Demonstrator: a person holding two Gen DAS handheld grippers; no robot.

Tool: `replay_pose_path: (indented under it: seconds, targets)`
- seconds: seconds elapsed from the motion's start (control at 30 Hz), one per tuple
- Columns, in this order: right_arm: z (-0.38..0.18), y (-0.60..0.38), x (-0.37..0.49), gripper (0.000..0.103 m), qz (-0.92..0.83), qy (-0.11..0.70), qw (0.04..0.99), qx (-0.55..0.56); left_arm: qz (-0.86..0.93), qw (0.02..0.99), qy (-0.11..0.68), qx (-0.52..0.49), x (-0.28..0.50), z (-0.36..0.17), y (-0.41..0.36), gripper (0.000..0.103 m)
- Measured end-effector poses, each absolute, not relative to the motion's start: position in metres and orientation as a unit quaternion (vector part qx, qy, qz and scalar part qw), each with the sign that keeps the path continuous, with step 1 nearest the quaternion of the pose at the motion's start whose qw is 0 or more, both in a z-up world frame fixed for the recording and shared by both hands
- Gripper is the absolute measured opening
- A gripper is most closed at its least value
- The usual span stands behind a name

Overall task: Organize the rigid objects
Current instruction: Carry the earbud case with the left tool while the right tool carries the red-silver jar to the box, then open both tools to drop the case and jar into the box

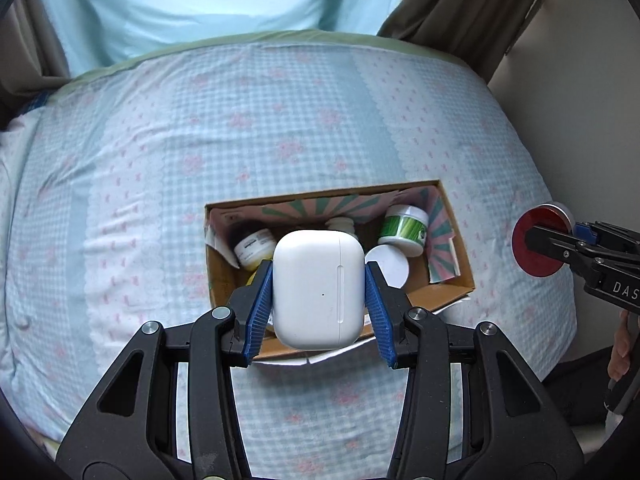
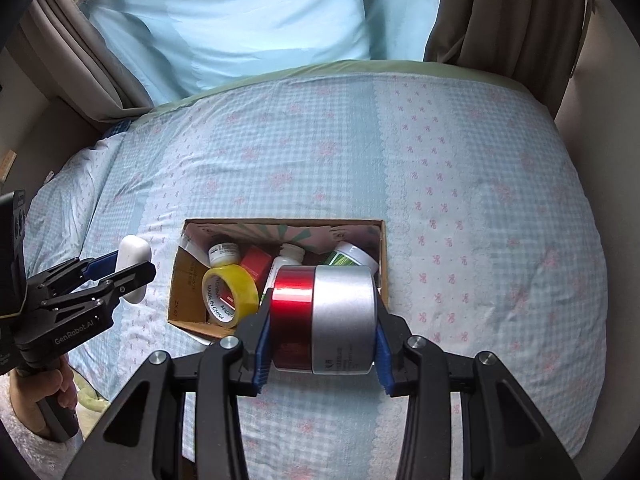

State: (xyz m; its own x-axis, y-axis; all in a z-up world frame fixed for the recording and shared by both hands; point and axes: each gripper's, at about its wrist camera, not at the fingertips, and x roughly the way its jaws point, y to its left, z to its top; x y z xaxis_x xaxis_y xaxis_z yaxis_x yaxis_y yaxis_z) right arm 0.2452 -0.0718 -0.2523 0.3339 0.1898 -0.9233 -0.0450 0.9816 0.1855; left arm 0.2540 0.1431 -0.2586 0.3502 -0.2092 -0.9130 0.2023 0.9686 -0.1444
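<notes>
left gripper (image 1: 319, 292) clamps a white earbud case (image 1: 318, 288) between its blue pads, held above the near edge of an open cardboard box (image 1: 460, 236); right gripper (image 2: 323, 320) grips a red-and-silver tin (image 2: 324, 316) just over the box's near right corner, with yellow tape roll (image 2: 230, 294) and jars inside.

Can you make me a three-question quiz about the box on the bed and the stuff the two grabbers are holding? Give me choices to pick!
1. Where does the cardboard box sit?
A. on the bed
B. on a shelf
C. on the floor

2. What colour is the tape roll in the box?
A. blue
B. yellow
C. black

3. What is the left gripper doing?
A. hanging open
B. squeezing a white case
C. holding a spoon

Answers:
1 A, the checked bedcover lies all around it.
2 B, the roll looks yellow.
3 B, the white case sits between its blue pads; the right gripper grips a red and silver tin.
</notes>
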Motion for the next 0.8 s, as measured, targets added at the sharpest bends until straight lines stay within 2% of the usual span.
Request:
replay_pose_path:
  seconds: [0.43,0.8]
  targets:
    - [-0.38,-0.018,0.266,0.038,0.088,0.641,0.76,0.062,-0.121,0.775,0.62,-0.003,0.272,-0.387,0.163,0.041]
    - [-0.412,0.026,0.275,0.038,0.155,0.635,0.757,-0.008,-0.131,0.766,0.629,0.027,0.27,-0.416,0.165,0.041]
